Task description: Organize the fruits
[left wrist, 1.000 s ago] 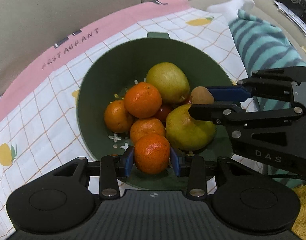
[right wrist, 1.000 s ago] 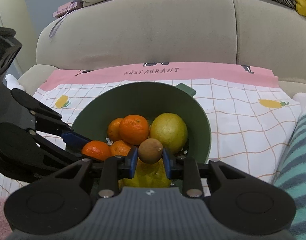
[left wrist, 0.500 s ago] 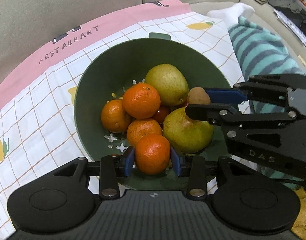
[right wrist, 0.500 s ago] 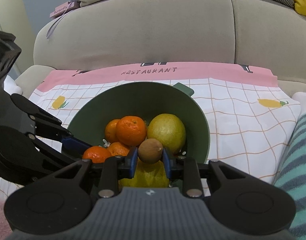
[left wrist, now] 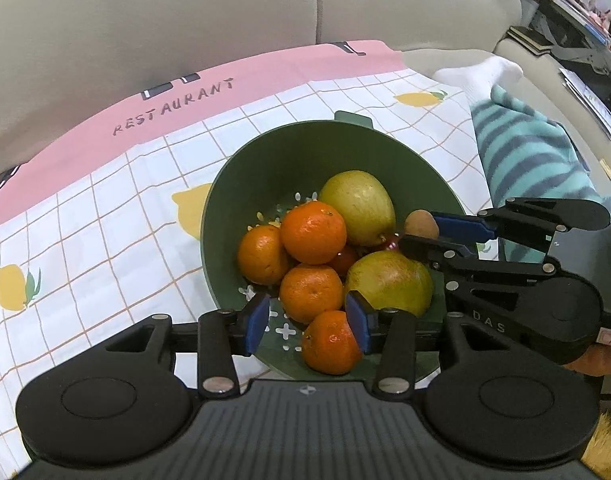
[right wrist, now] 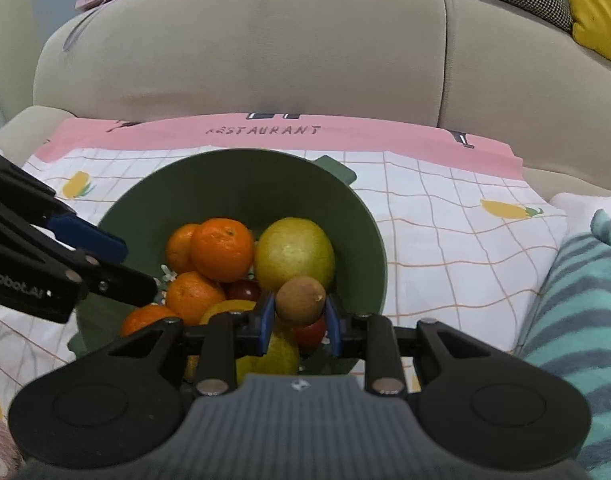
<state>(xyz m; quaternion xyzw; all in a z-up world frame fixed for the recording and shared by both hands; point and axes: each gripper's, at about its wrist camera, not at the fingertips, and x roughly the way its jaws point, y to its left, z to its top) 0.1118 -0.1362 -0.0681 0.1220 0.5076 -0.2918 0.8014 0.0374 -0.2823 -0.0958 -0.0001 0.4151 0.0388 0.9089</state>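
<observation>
left gripper (left wrist: pixel 307 320): black, blue pads showing, silver screws at 5 and 7 | right gripper (right wrist: pixel 297 318): black, bearing "DAS"

Both cameras sit right behind their own fingers and look steeply down from close up, so each frame's bottom third is just black gripper body. The left gripper (left wrist: pixel 307 322) view faces the green bowl (left wrist: pixel 273 164) dead centre, with the sofa back (left wrist: pixel 145 20) across the top and the right gripper (left wrist: pixel 421 234) poking in from the right edge. The right gripper (right wrist: pixel 299 316) view looks into the same bowl (right wrist: pixel 241 176) from the other side, with the left gripper (right wrist: pixel 105 264) at the left edge. Both share the bowl, the checked cloth (left wrist: pixel 105 220) and the sofa.
</observation>
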